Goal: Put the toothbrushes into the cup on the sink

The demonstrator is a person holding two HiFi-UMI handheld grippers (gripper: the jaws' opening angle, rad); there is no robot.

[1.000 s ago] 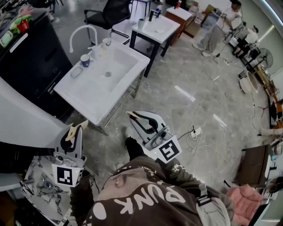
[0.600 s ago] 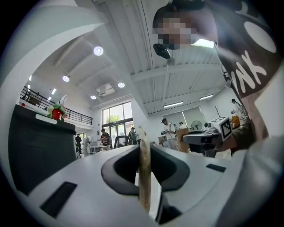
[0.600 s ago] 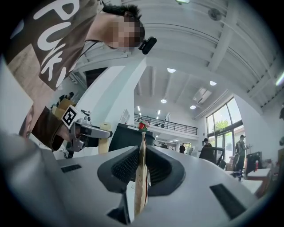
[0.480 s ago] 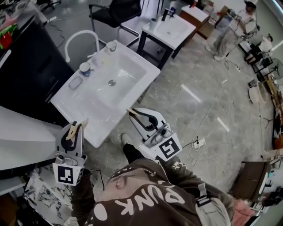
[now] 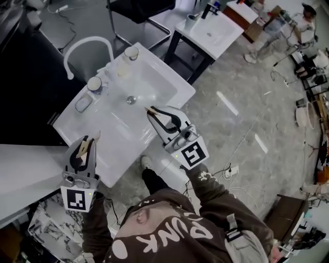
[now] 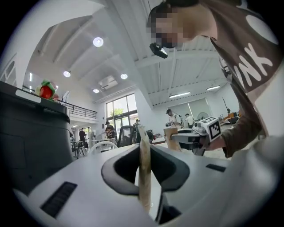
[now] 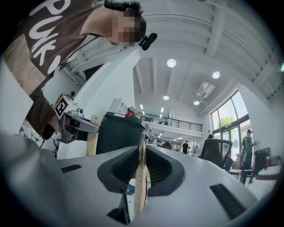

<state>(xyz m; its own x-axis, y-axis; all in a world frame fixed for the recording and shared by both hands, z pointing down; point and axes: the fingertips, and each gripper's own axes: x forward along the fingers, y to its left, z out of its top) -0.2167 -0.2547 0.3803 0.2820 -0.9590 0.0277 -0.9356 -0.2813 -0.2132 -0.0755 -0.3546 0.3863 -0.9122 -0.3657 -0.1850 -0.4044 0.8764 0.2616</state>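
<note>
While clamped in left tool (image 5: 88, 142) and right tool (image 5: 152, 112), two thin tan toothbrushes (image 6: 144, 173) (image 7: 140, 177).

Grey marbled floor (image 5: 231, 77) fills the hall, with a white power strip (image 5: 229, 170) at 4 o'clock. A black chair (image 5: 139, 7) stands at 12 o'clock. Round ceiling lights (image 7: 171, 63) and tall windows (image 7: 228, 119) brighten white walls.

A brown sweatshirt (image 5: 175, 228) carries large white lettering. The left tongs (image 5: 86, 145) and right tongs (image 5: 154, 112) are pale grey with black-and-white marker cubes (image 5: 78, 199).
</note>
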